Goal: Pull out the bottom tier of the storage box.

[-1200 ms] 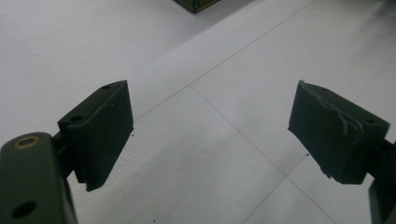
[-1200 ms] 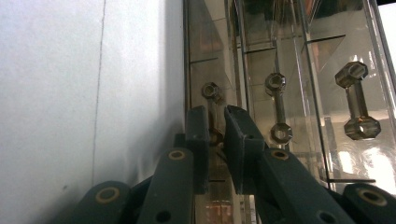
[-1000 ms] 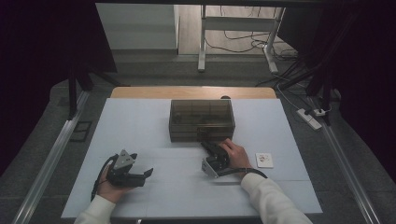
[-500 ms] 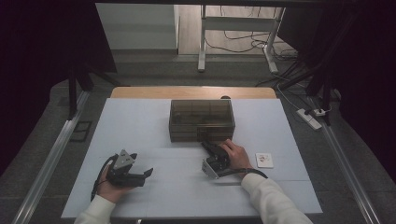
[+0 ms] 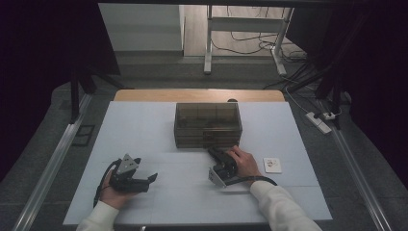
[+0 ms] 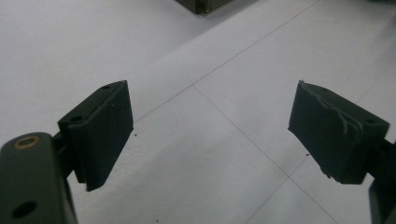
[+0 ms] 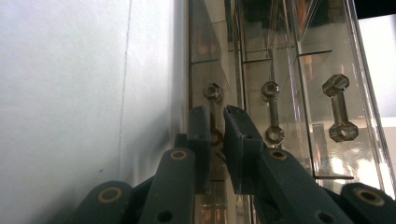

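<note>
**Right gripper pinches a drawer handle on the clear organizer**

The clear plastic drawer organizer (image 5: pixel 208 124) stands at the middle of the bench, toward its far edge, drawer fronts facing the person. In the right gripper view, three drawer fronts lie side by side, each with a small dumbbell-shaped handle with hexagonal ends (image 7: pixel 272 112). The right gripper (image 7: pixel 216 140) is at the nearest of these, its fingers (image 7: pixel 200 140) nearly pressed together around that handle (image 7: pixel 213 93), of which one hexagonal end shows past the fingertips. They appear to pinch its thin shaft, though the contact itself is hidden.

The cabinet looks light, stiff and slick-walled, so it would likely slide on the smooth bench (image 5: pixel 144 125) if a drawer sticks. The handle shaft is the natural place to hold; it is thin and hard, so a square, centred grip matters, and the pull should run straight along the drawer's travel.

The left gripper (image 5: pixel 139 179) rests near the bench's front-left corner, well apart from the organizer, its fingers (image 6: pixel 100 130) spread wide with nothing between them. It could steady the cabinet. A small white card (image 5: pixel 273 165) lies toward the front-right.
</note>
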Demonstrator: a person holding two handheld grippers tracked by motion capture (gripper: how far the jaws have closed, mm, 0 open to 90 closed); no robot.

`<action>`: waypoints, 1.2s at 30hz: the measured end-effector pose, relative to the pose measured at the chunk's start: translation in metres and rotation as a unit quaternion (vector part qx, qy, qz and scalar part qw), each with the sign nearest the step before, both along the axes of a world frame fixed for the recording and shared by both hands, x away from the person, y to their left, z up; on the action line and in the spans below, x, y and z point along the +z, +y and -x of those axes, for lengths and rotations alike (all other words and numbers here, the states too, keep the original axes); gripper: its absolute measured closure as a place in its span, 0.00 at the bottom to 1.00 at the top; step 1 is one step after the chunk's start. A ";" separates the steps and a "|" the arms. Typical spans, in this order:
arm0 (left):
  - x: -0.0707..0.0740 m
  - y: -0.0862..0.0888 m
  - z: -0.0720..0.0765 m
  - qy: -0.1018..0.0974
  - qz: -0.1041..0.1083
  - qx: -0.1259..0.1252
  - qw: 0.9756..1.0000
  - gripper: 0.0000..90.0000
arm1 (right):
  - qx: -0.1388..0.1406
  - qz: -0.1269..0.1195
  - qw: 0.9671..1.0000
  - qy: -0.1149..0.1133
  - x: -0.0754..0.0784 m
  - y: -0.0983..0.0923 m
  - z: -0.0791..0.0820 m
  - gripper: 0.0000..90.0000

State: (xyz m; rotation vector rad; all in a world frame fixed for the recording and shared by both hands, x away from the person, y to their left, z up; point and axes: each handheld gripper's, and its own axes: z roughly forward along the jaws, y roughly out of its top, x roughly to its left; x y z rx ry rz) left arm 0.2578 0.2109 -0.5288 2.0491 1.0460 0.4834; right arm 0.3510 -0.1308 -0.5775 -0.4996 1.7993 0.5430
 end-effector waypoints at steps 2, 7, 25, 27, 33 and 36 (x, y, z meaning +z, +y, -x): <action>0.000 0.000 0.000 0.000 0.000 0.000 1.000 0.15 | 0.000 0.000 1.000 0.002 0.000 0.000 0.003 0.89; 0.000 0.000 0.000 0.000 -0.001 -0.001 1.000 0.15 | 0.002 0.003 1.000 0.008 0.002 0.000 0.009 0.90; 0.000 -0.001 0.000 0.000 -0.001 -0.001 1.000 0.15 | -0.019 -0.047 0.996 0.076 0.016 -0.001 0.007 0.78; 0.000 -0.001 0.000 0.000 -0.001 -0.001 1.000 0.15 | -0.029 -0.060 0.992 0.104 0.019 -0.001 0.006 0.75; 0.000 -0.001 0.000 0.000 -0.001 -0.001 1.000 0.15 | -0.049 -0.082 0.983 0.155 0.026 -0.004 0.003 0.68; 0.000 -0.001 0.000 0.000 -0.002 -0.002 1.000 0.15 | -0.055 -0.085 0.980 0.171 0.029 -0.005 0.002 0.65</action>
